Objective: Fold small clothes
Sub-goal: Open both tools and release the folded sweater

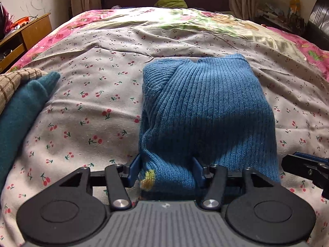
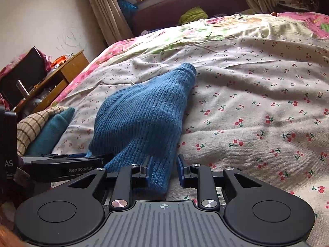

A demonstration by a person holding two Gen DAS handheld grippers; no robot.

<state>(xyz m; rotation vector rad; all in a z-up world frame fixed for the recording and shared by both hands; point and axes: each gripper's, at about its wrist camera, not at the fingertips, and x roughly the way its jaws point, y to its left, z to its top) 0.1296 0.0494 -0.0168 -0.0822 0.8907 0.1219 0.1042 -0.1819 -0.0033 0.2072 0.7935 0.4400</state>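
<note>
A blue ribbed knit garment (image 1: 205, 111) lies folded into a compact bundle on a bed covered by a cherry-print sheet (image 1: 98, 107). It sits in the near middle part of the bed, with its near edge reaching both pairs of tongs.

The left tongs (image 1: 166, 169) stand around the near left corner of the bundle. Their blue fingers (image 1: 134, 167) are on each side of the cloth, and the knit bulges between them, but the jaws are rather wide and do not look to squeeze it. So the left tongs look released, with the garment still between the fingers. A small yellow patch (image 1: 148, 180) shows on the knit near the left finger.

The right tongs (image 2: 163, 169) are at the near right corner. A narrow fold of the blue knit (image 2: 144, 123) passes between their fingers and lies against the left one, while a clear gap stays before the right one. These tongs are also loosened, not clenched on the cloth.

At the left side of the bed rest a teal garment (image 1: 22, 111) and a beige checked cloth (image 1: 14, 82), well apart from the blue bundle. A wooden side table (image 2: 61, 76) stands by the wall.
</note>
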